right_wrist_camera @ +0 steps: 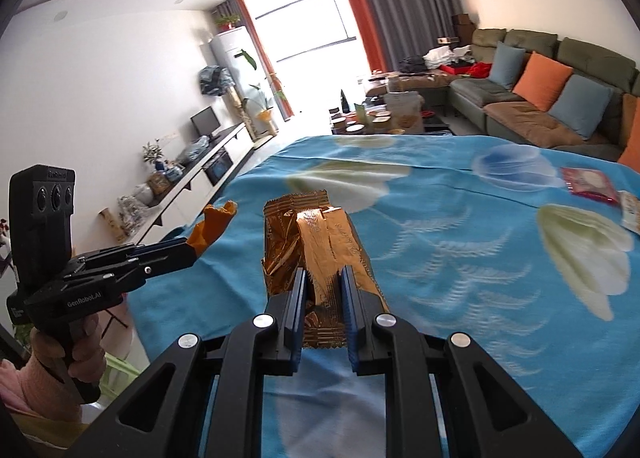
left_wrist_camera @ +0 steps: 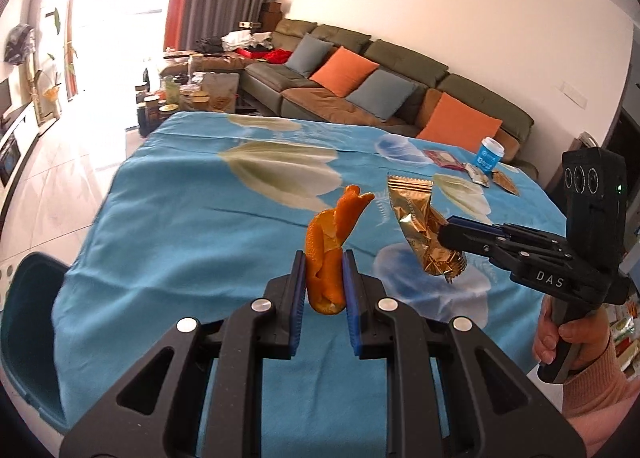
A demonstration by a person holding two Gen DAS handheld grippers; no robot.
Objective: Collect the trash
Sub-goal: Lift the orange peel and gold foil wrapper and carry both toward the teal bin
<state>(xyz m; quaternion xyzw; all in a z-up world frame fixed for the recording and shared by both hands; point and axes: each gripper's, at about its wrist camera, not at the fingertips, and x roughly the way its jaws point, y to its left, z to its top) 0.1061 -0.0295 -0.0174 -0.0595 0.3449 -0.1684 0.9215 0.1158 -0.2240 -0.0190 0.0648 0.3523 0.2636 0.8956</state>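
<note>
My left gripper (left_wrist_camera: 323,262) is shut on a curled orange peel (left_wrist_camera: 330,242), held above the blue flowered tablecloth (left_wrist_camera: 180,217). The right gripper (left_wrist_camera: 442,236) comes in from the right, shut on a crumpled gold foil wrapper (left_wrist_camera: 420,225). In the right wrist view the gold wrapper (right_wrist_camera: 312,242) stands up between the pads of my right gripper (right_wrist_camera: 323,278). At the left of that view the left gripper (right_wrist_camera: 191,248) grips the orange peel (right_wrist_camera: 212,225). Both loads hang clear of the cloth.
A blue paper cup (left_wrist_camera: 489,155), a red packet (left_wrist_camera: 442,157) and small snack wrappers (left_wrist_camera: 478,173) lie at the table's far right. A dark teal bin (left_wrist_camera: 28,330) stands by the table's left edge. A sofa (left_wrist_camera: 360,77) with cushions runs behind.
</note>
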